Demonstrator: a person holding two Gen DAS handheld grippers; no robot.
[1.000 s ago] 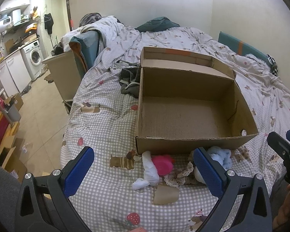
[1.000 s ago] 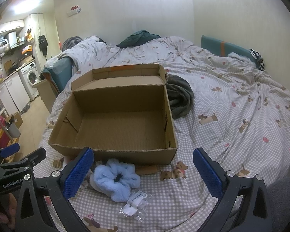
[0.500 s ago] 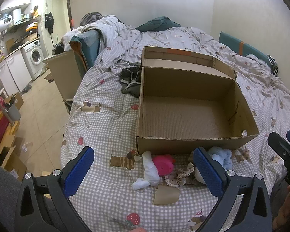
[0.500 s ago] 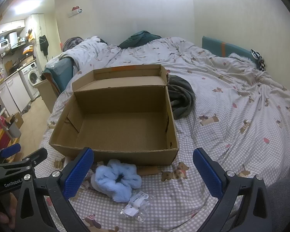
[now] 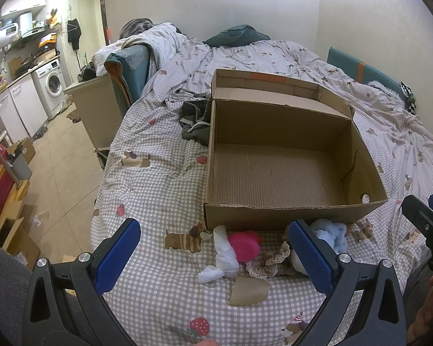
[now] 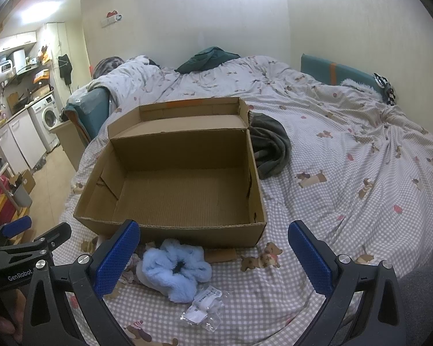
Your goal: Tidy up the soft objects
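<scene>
Both views had crept slightly forward. Left gripper and right gripper stood spread, holding nothing; the brown cardboard box at centre frame held nothing, with the fluffy blue scrunchie below it.

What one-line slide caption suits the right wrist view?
Open right gripper above a blue scrunchie before an empty cardboard box.
</scene>
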